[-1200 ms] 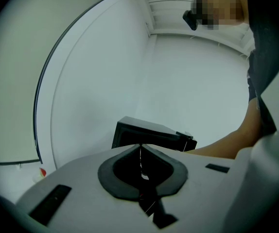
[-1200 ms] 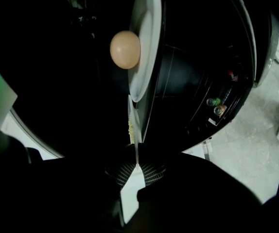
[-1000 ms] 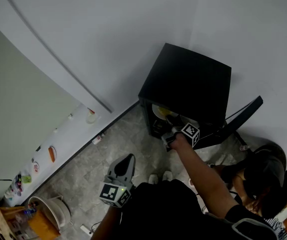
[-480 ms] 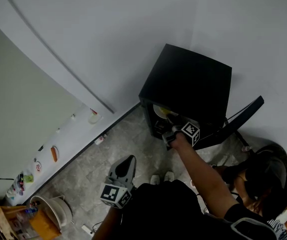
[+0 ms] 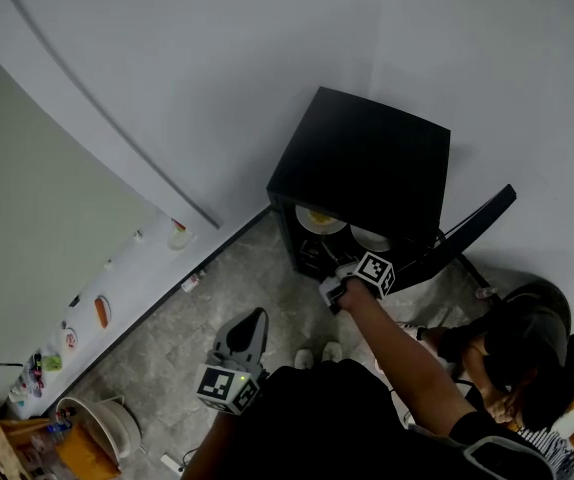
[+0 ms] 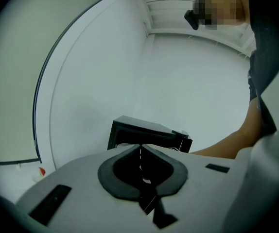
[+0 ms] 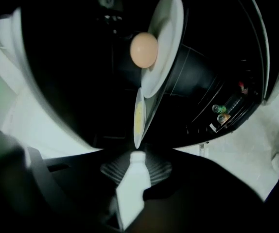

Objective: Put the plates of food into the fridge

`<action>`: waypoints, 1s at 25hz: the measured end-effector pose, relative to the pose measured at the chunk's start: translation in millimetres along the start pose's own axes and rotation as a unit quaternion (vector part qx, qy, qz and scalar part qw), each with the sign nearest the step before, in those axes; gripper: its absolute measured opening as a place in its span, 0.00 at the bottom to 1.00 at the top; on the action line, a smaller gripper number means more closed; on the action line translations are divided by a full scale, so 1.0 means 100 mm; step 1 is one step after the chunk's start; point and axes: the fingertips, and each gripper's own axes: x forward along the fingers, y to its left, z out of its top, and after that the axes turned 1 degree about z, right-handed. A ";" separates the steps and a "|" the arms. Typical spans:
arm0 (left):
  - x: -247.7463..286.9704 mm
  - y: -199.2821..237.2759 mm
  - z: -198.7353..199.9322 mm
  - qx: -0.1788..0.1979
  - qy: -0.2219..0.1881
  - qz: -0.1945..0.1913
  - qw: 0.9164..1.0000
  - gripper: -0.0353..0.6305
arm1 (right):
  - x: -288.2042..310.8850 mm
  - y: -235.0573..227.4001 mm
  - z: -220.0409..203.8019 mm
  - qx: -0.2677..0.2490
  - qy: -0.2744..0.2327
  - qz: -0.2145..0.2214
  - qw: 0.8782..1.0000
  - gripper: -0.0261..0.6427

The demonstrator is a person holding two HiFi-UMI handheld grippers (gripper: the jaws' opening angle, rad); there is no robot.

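**Fridge.** The black fridge point(image 5: 362, 158) stands on the floor point(image 5: 252, 268) in the corner of the room, close to the wall. Its door point(image 5: 472, 230) is swung open to the right. Small bottles point(image 7: 221, 108) stand in the door rack.

**Plates.** Both plates are inside the fridge, lying flat and side by side on one shelf.
- The first plate point(image 5: 319, 219) carries yellow food and sits toward the left end of the shelf.
- The second plate point(image 5: 370, 238) sits toward the right end, on the door side. It carries one round tan item point(image 7: 144, 50).

**Right hand-held gripper** point(image 5: 347, 273).
- It is positioned at the fridge opening, just outside the front edge of the shelf, and points inward.
- Its jaws have just been opening and now stand wide apart.
- Nothing is pressed between the jaws. In the right gripper view the near rim of the first plate stands just beyond the jaw tips, free of the pads.
- The arm reaches forward from the person's body to the fridge.

**Left hand-held gripper** point(image 5: 252, 320).
- It is held low above the floor, well apart from the fridge and pointing toward it.
- Its jaws are together, with only a thin slit between them.
- Nothing is in the jaws.

**Surroundings.**
- A white table point(image 5: 137, 268) runs along the left wall, well apart from the fridge. A few small items lie on it, too small to identify.
- A second person point(image 5: 527, 343) crouches on the floor to the right, near the open door.
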 end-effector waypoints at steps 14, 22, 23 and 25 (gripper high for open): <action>-0.01 -0.26 -0.15 -0.012 0.008 -0.044 0.999 0.09 | -0.85 0.34 -0.35 -0.143 0.051 0.068 0.986 0.08; -0.07 -0.37 -0.21 -0.014 0.014 -0.061 0.998 0.09 | -1.22 0.70 -0.55 -0.232 0.048 0.099 0.966 0.08; -0.08 -0.39 -0.21 -0.014 0.014 -0.062 0.998 0.09 | -1.25 0.74 -0.57 -0.236 0.046 0.103 0.965 0.08; -0.08 -0.43 -0.23 -0.015 0.013 -0.066 0.998 0.09 | -1.33 0.83 -0.61 -0.262 0.046 0.108 0.958 0.08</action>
